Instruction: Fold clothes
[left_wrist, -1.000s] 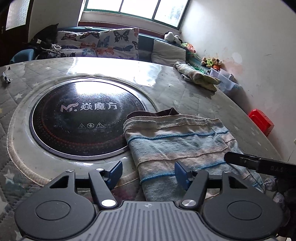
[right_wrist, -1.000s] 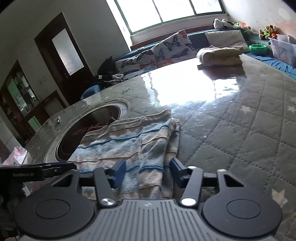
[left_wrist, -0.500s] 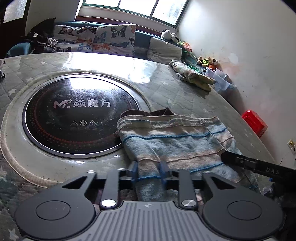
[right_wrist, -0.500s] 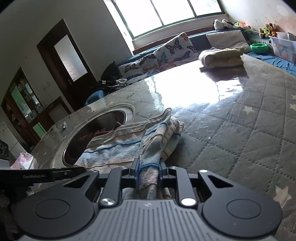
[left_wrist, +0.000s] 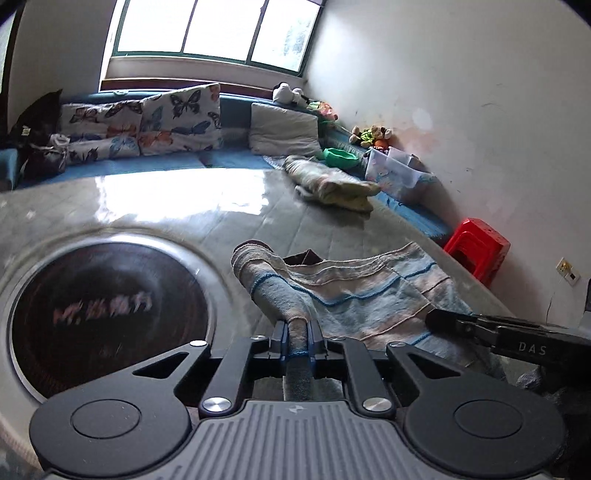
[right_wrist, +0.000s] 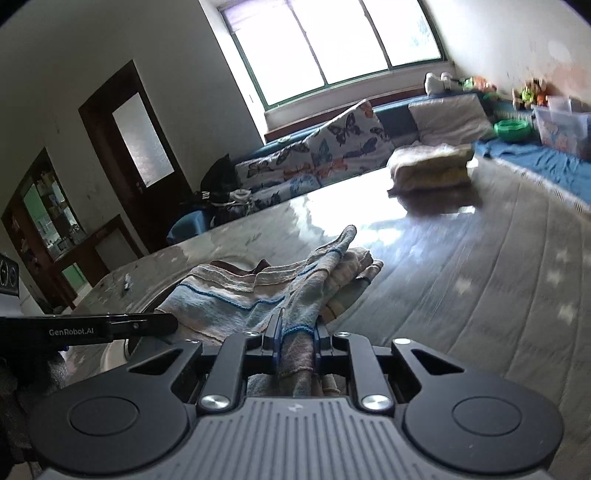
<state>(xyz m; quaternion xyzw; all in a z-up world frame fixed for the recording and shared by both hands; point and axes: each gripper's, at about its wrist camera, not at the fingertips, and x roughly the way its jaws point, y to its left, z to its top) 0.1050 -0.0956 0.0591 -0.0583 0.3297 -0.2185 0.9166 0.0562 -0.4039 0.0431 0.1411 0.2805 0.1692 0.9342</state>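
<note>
A striped blue, beige and pink cloth (left_wrist: 354, 288) lies on the round quilted table (left_wrist: 240, 221), partly folded. My left gripper (left_wrist: 297, 336) is shut on its near left edge and holds that edge raised. My right gripper (right_wrist: 297, 334) is shut on the near right edge of the same cloth (right_wrist: 258, 291), also lifted off the table. The far part of the cloth still rests on the table. Each gripper shows as a black bar at the side of the other's view.
A round black glass hotplate (left_wrist: 107, 306) is set into the table left of the cloth. A folded pale garment (left_wrist: 332, 182) lies at the table's far side. A sofa with butterfly cushions (left_wrist: 147, 122), a red stool (left_wrist: 476, 243) and a door (right_wrist: 129, 147) surround the table.
Both grippers went from open over the cloth's near edge to shut on it, then rose, pulling the near edge up off the table.
</note>
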